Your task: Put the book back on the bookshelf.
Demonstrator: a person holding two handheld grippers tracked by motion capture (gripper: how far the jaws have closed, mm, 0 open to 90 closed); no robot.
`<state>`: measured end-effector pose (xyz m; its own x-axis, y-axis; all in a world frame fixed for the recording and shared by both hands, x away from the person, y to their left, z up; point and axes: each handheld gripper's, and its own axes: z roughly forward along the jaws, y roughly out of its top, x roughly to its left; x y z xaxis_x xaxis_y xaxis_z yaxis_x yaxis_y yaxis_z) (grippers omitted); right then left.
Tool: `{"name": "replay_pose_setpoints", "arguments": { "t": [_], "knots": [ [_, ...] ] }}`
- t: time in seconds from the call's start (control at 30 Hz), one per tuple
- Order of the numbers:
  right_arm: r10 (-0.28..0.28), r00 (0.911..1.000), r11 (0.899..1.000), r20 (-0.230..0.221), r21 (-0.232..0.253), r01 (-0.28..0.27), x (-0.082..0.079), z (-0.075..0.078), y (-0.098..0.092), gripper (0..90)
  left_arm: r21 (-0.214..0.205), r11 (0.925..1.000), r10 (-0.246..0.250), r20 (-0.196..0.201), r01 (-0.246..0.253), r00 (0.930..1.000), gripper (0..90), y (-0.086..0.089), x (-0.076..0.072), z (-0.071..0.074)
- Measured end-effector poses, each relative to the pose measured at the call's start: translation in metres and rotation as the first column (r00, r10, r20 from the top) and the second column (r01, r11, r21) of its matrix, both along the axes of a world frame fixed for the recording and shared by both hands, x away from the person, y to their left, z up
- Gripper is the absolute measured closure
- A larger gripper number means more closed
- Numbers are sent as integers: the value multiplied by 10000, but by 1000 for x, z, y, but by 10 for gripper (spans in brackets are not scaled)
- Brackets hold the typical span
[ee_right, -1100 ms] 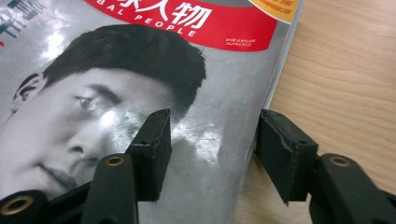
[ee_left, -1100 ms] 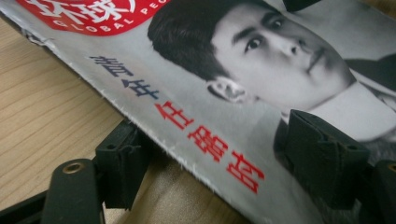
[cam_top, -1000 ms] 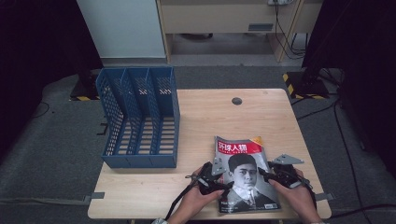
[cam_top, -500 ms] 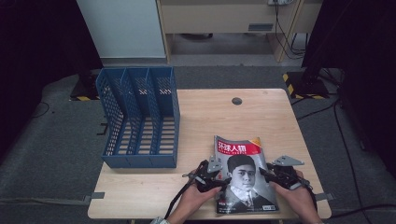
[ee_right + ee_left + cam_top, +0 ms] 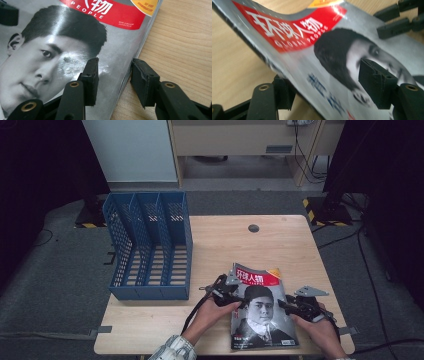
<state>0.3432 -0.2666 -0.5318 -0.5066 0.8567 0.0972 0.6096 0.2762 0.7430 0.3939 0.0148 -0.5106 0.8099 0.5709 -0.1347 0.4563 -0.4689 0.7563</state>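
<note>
1. At the far left of the pale wooden table stands a blue plastic mesh file rack with three upright slots. As far as the high view shows, all three slots hold nothing, so if the aim is to file something there, that part is not yet done.

2. Right of the rack, near the table's front edge, lies the glossy magazine with a red title band and a grey portrait cover.

3. The left gripper sits at the magazine's left edge. In the left gripper view its jaws stand apart with that edge between them: one jaw under the lifted, bowed edge, the other above the cover. They look partly closed but not pinched; whether either pad touches the paper I cannot tell.

4. The right gripper sits at the magazine's right edge. In the right gripper view its jaws are wide apart, one over the cover, one over bare wood, straddling the edge and gripping nothing.

5. My judgement: this is an early stage. The left edge is raised a little, yet the grasp, the lift and any move toward the rack all remain.
</note>
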Motion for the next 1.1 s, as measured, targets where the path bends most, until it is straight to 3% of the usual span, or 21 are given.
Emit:
{"name": "replay_pose_setpoints", "arguments": {
  "t": [0.13, 0.8, 0.9, 1.1],
  "knots": [
    [30, 10000, 10000, -26, 76, -30, 0, 0, -1, 573, -42, 10000, -85, -156, 85, 9998, 334, -6, 8, 3],
    [260, 9994, 9994, 228, 202, -264, 2, -3, 1, 558, -232, 9997, 121, 244, -116, 9996, 400, -18, 24, -5],
    [272, 9993, 9993, 262, 245, -279, 3, -4, 1, 558, -238, 9996, 152, 109, -149, 9998, 414, -17, 27, -8],
    [339, 9989, 9993, 309, 172, -345, 3, -4, 1, 557, -320, 9993, 175, -548, -193, 9983, 458, -15, 29, -10]
  ]
}}
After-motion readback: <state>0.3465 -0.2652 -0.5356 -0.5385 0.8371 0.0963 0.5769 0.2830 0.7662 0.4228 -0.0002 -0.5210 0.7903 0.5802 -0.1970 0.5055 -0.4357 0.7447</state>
